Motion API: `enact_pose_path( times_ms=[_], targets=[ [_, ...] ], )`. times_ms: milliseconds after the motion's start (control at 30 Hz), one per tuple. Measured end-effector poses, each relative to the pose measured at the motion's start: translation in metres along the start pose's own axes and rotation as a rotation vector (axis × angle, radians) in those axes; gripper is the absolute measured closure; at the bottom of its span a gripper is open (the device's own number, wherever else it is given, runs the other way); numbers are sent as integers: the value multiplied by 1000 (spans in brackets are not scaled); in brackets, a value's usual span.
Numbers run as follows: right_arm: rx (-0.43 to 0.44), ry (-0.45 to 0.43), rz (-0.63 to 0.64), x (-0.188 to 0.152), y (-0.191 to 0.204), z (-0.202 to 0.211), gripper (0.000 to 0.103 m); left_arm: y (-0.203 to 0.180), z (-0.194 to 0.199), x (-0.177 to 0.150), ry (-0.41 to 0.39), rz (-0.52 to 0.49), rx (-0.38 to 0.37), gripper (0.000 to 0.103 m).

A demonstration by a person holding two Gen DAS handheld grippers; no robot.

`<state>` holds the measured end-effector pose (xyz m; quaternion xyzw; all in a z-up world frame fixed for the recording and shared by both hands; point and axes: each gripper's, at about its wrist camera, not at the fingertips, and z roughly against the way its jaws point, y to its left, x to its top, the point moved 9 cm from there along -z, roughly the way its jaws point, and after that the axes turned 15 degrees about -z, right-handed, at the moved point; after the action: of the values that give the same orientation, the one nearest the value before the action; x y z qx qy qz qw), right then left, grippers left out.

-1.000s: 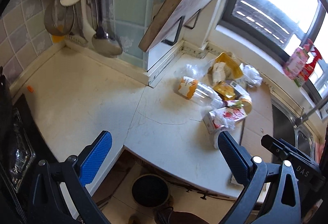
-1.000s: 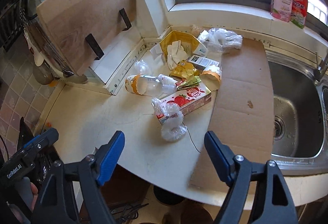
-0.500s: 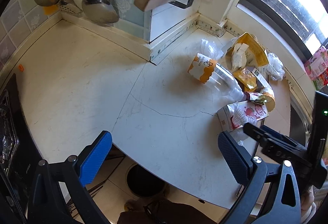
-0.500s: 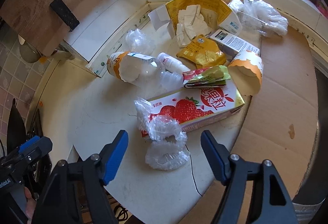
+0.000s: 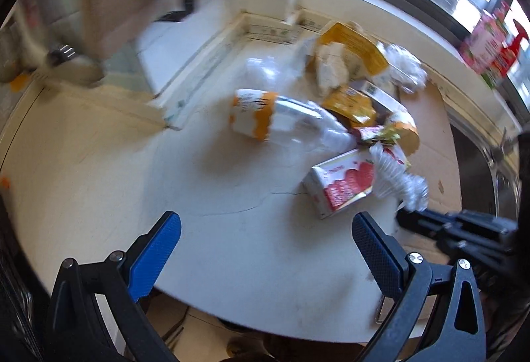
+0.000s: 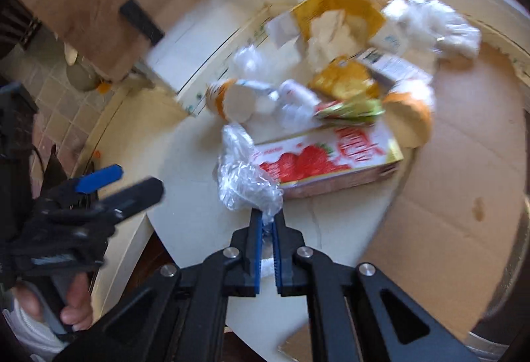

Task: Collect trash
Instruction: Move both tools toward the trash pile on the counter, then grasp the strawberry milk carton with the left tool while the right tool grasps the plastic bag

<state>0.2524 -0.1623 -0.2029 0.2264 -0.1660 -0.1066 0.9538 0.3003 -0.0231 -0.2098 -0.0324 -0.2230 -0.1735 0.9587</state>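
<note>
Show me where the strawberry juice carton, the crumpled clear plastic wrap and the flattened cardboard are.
strawberry juice carton (image 6: 328, 159): right wrist view, printed top face.
crumpled clear plastic wrap (image 6: 243, 179): right wrist view, middle of the crumpled bundle.
flattened cardboard (image 6: 463, 163): right wrist view, bare brown surface.

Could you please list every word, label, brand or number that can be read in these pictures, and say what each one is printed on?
None can be read with certainty; both views are motion-blurred.
Strawberry carton: large red characters, smeared, unreadable.
Bottle with the orange label: dark print, blurred.
Small white box: fine print and a dark block, too small.
Yellow snack packet: no legible print.
Pink and red bottles on the window sill: labels blurred.
</note>
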Motion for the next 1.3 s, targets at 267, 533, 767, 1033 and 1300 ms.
enact_pose_path(
  times_ms=[267,533,767,1033,1300],
  targets=[
    [-27,-84,-186,16,-62,29,98,-67,-46,48,16,-336,-26,1],
    [-38,-123,-311,14,-104,45,97,-108,-87,59,131,-526,-76,1],
    [-22,-144,-359,7,-118,52,97,-121,-109,45,241,-587,-75,35],
    [3,-158,-364,-4,-112,60,97,-121,-86,27,254,-498,-131,45],
    [26,-207,-316,-24,-81,77,97,-117,1,4,84,-445,-162,46]
  ],
)
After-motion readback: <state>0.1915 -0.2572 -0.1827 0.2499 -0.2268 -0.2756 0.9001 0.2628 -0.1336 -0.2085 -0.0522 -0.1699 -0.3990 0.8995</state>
